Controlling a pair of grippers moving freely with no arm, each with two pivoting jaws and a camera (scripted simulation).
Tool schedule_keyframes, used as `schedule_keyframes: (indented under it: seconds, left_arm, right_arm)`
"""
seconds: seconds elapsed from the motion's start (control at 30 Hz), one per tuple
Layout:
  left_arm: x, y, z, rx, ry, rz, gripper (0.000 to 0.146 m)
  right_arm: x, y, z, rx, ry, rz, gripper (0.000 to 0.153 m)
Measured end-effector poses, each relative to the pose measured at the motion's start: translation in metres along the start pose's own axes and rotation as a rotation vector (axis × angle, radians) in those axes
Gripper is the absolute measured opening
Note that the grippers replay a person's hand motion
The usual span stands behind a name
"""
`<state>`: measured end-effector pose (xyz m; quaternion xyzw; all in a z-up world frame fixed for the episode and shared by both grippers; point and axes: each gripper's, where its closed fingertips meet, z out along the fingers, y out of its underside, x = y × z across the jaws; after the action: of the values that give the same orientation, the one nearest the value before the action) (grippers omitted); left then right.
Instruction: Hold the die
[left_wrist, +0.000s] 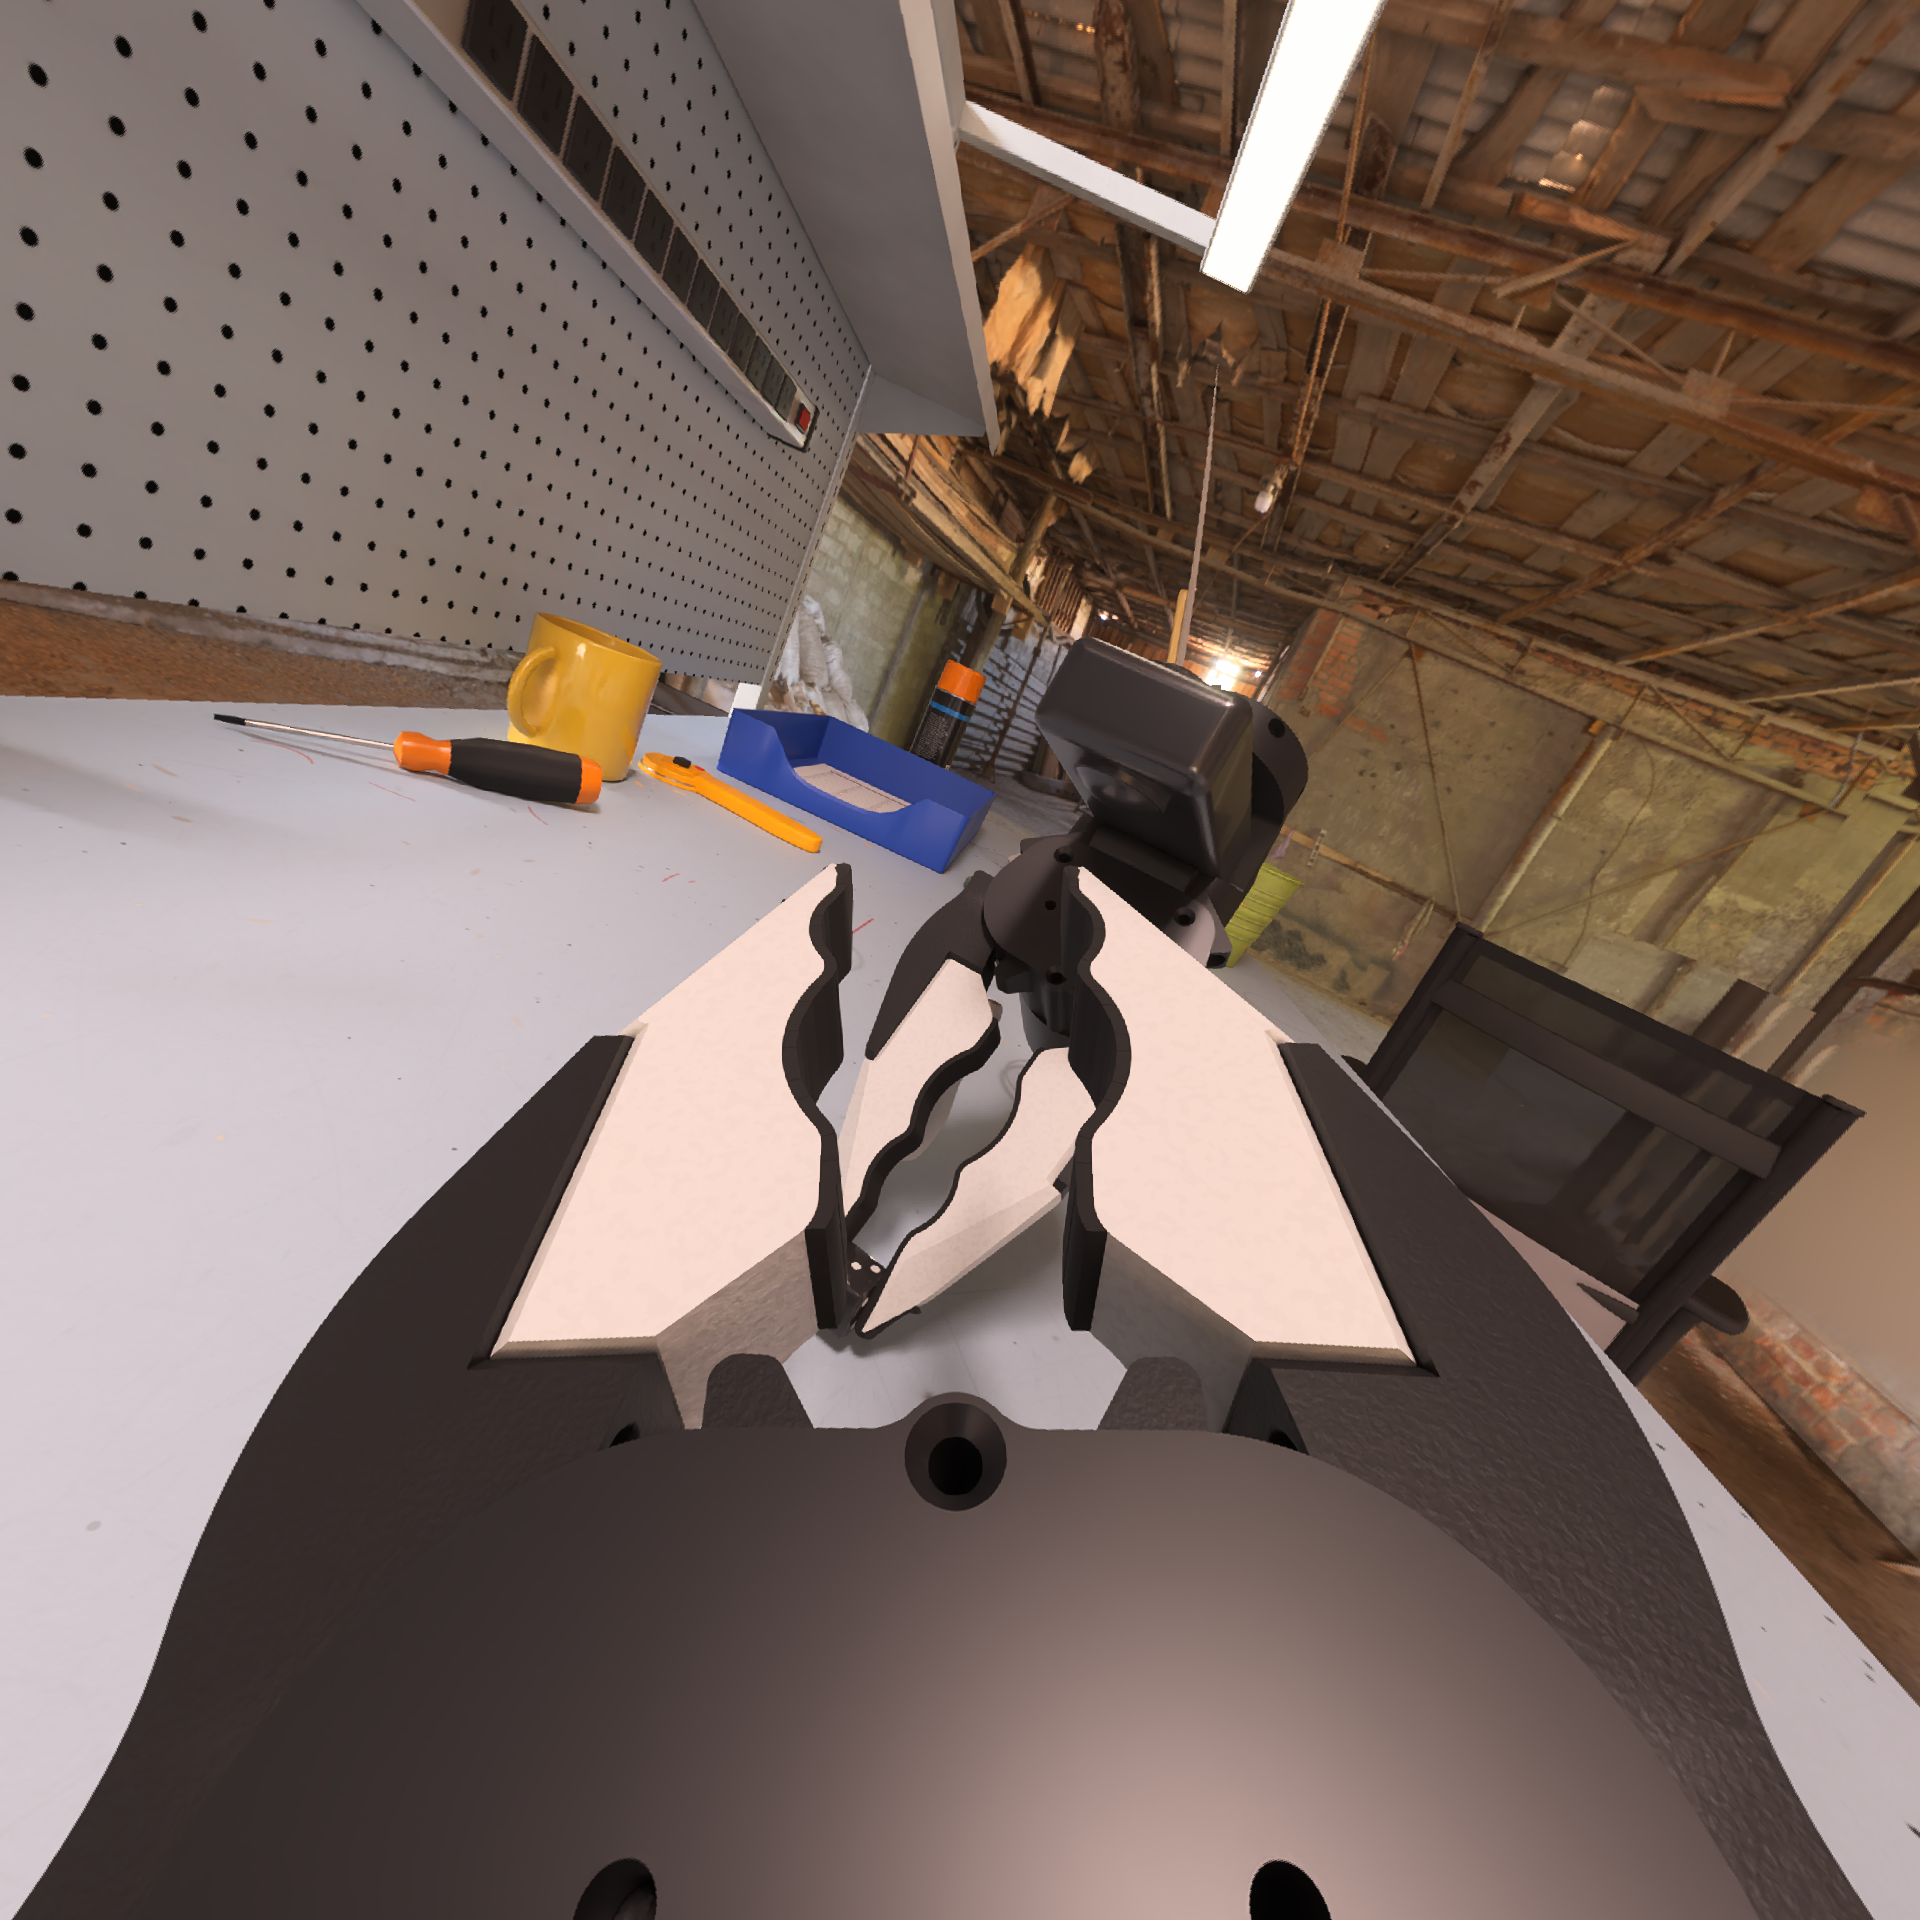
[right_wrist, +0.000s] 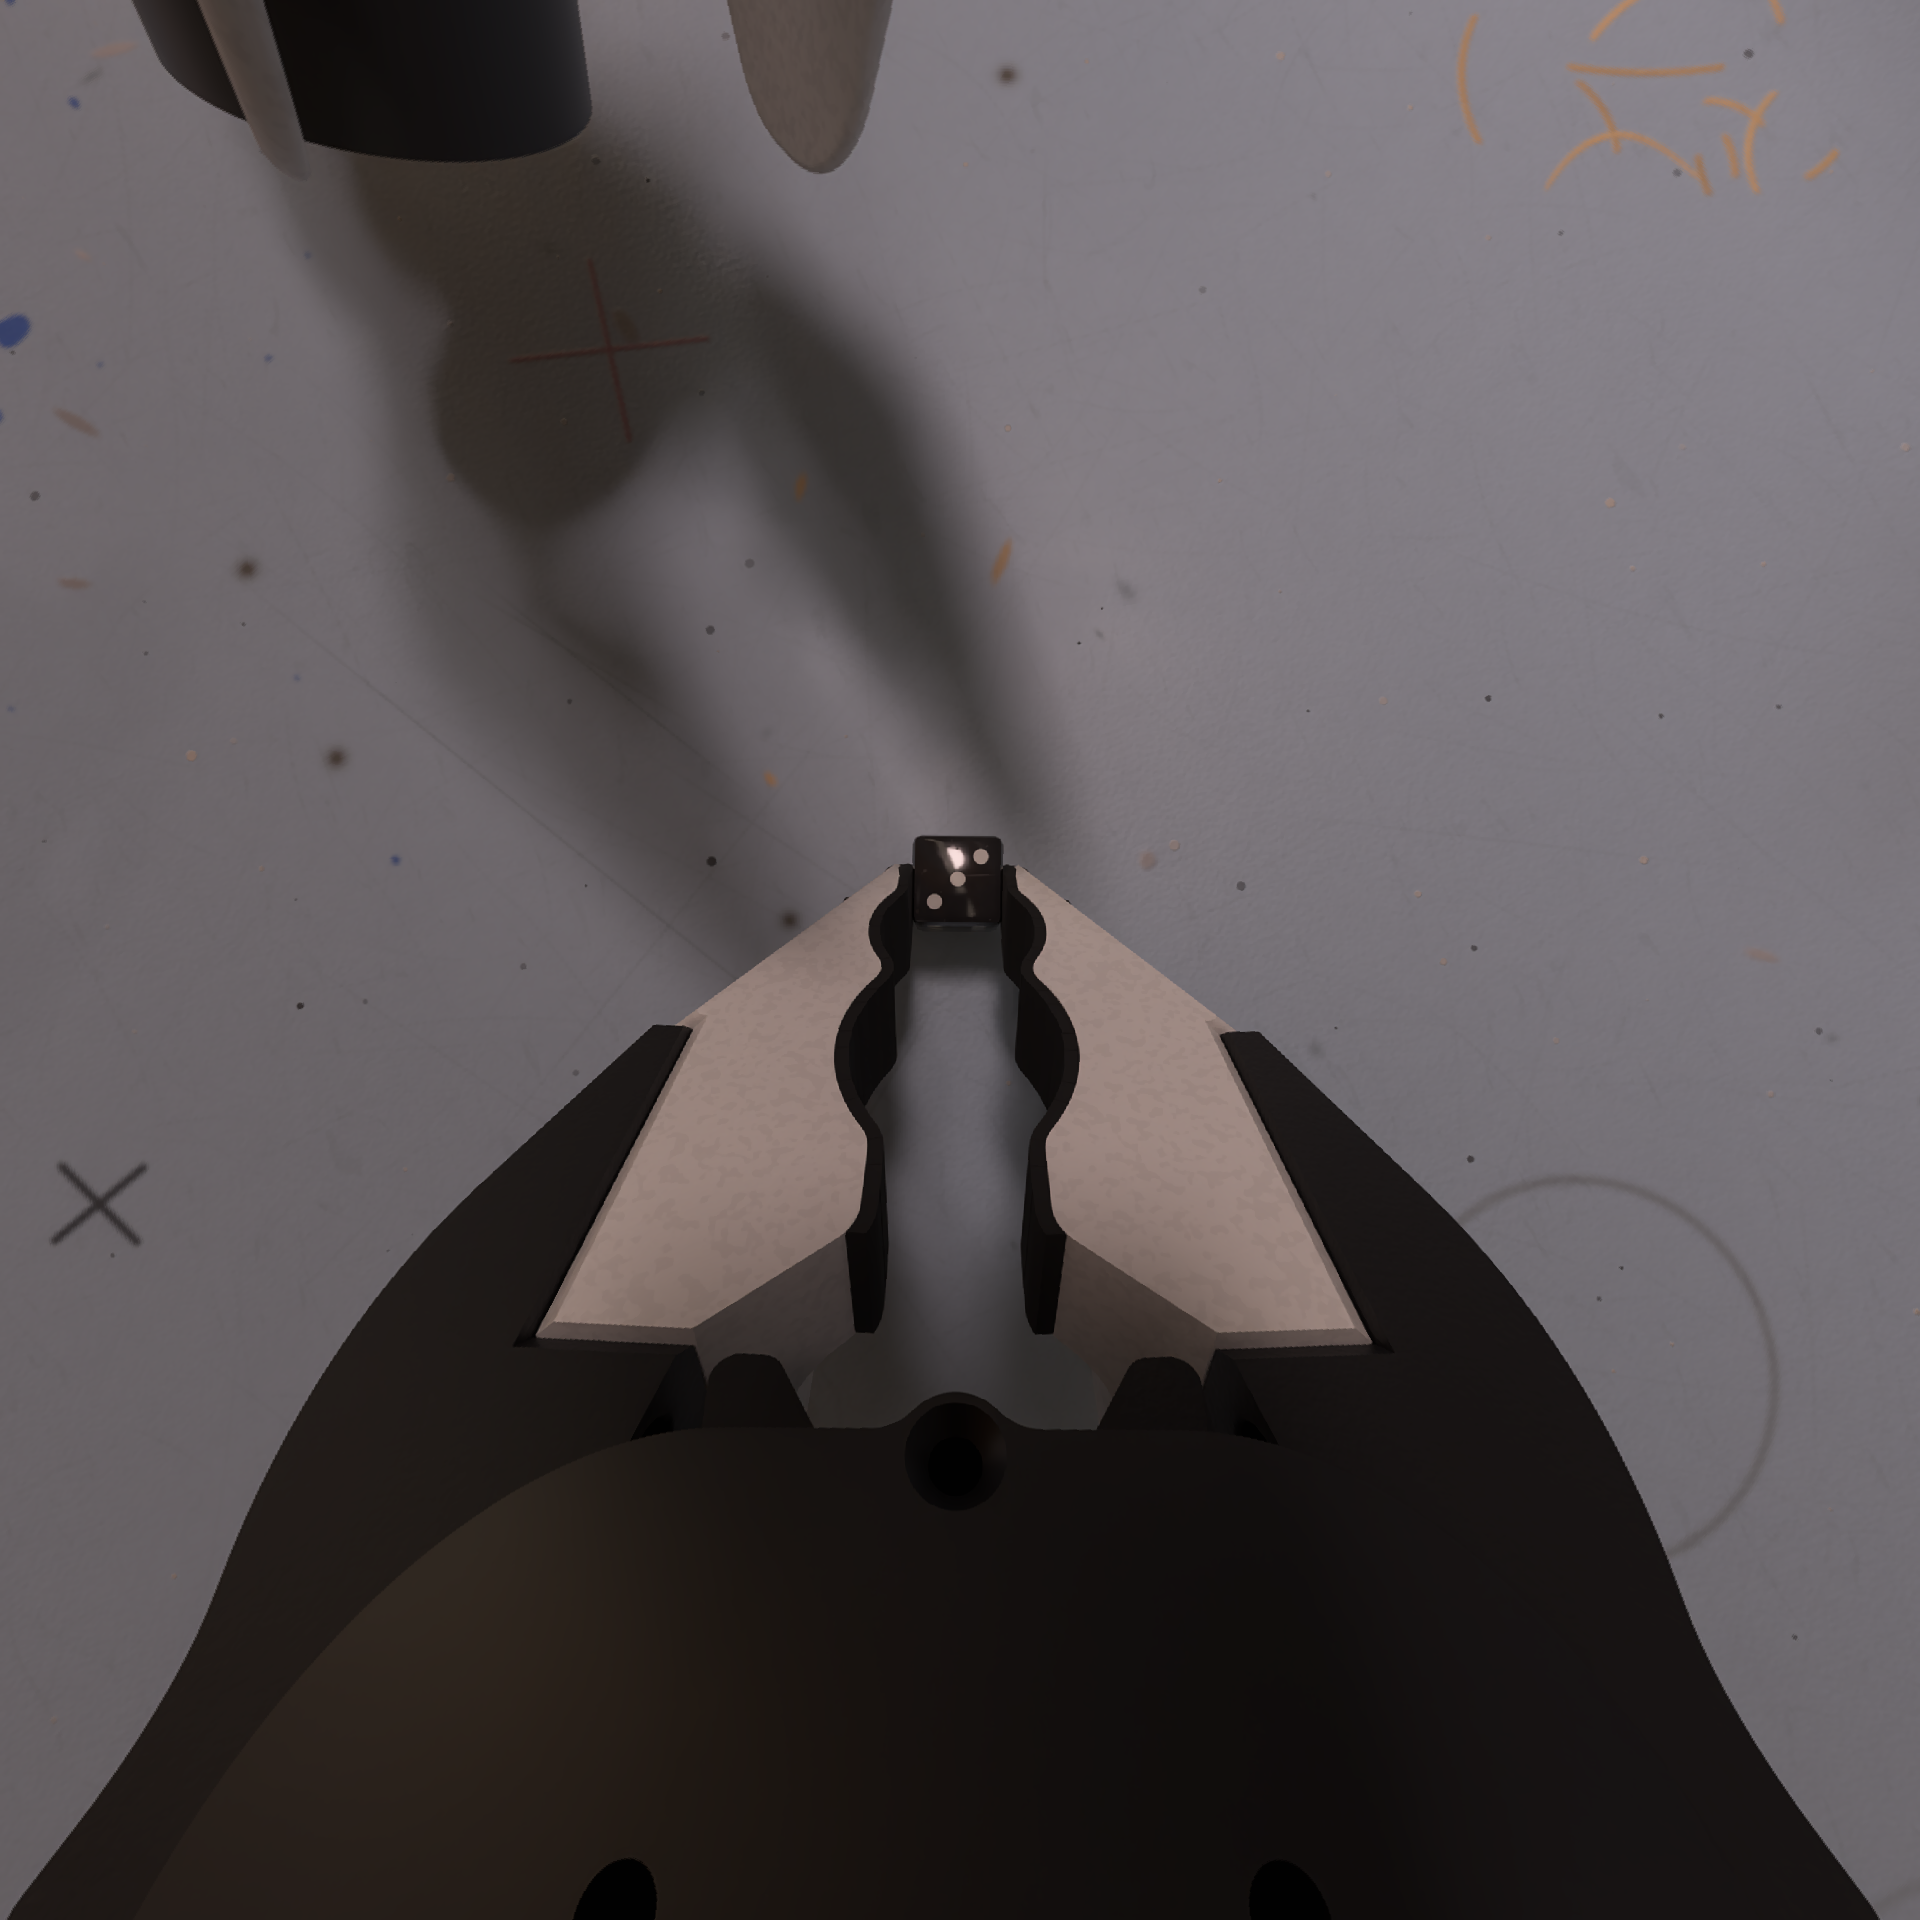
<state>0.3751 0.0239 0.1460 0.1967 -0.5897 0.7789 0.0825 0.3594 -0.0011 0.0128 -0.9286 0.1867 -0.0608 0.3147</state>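
The die (right_wrist: 956, 883) is small and black with white pips. My right gripper (right_wrist: 956, 896) is shut on it at the very fingertips and points down at the grey table (right_wrist: 1351, 623). In the left wrist view the right gripper (left_wrist: 864, 1322) comes down from above, with the die (left_wrist: 864, 1273) pinched at its tips close to the table top. My left gripper (left_wrist: 961, 878) is open and empty. It lies low over the table with its two fingers on either side of the right gripper. Parts of the left gripper (right_wrist: 374, 73) show at the top of the right wrist view.
At the back, by the pegboard wall (left_wrist: 312, 312), stand a yellow mug (left_wrist: 582, 691), a screwdriver (left_wrist: 488, 764), an orange cutter (left_wrist: 727, 795), a blue tray (left_wrist: 852, 784) and an orange-capped can (left_wrist: 951, 717). A dark frame (left_wrist: 1558, 1122) stands beyond the table's right edge.
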Motion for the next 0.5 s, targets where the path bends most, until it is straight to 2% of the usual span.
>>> schedule_keyframes:
  seconds: [0.5]
  left_arm:
    - [0.0,-0.003,-0.002,0.017,0.001,-0.005,0.04]
  right_arm:
    - [-0.015,-0.009,0.004,0.015,-0.042,-0.044,0.016]
